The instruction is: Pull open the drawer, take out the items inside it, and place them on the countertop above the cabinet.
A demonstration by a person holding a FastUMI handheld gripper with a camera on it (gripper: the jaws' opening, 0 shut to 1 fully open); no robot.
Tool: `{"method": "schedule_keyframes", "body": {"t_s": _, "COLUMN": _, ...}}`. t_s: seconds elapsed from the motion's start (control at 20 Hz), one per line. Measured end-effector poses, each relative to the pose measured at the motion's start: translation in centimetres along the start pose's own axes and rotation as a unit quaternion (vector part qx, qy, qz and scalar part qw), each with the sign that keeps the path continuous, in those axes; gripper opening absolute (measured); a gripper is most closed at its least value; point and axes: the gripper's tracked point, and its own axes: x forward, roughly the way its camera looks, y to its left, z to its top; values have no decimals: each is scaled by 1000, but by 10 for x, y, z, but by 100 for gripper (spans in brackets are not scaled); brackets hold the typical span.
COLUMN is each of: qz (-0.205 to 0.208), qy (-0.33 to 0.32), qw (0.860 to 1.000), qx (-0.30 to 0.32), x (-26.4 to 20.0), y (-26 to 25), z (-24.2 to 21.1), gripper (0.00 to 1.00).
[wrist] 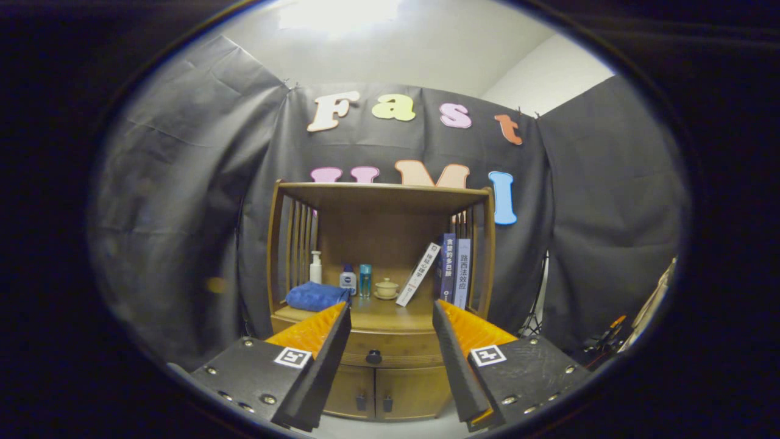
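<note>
While the fingers [349,311] gape, shut drawer [390,349] beyond, between them.

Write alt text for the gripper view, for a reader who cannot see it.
The open gripper points at a wooden cabinet, its fingers apart and framing the shut drawer's knob beyond them. On the countertop sit a folded blue towel, three bottles, a small lidded cup and books. Two small doors lie below the drawer.
</note>
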Motion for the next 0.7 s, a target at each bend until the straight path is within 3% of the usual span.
{"method": "schedule_keyframes", "body": {"t_s": 0.7, "qz": 13, "qy": 6, "qw": 1000, "qx": 9, "x": 31, "y": 17, "z": -16, "gripper": 80}}
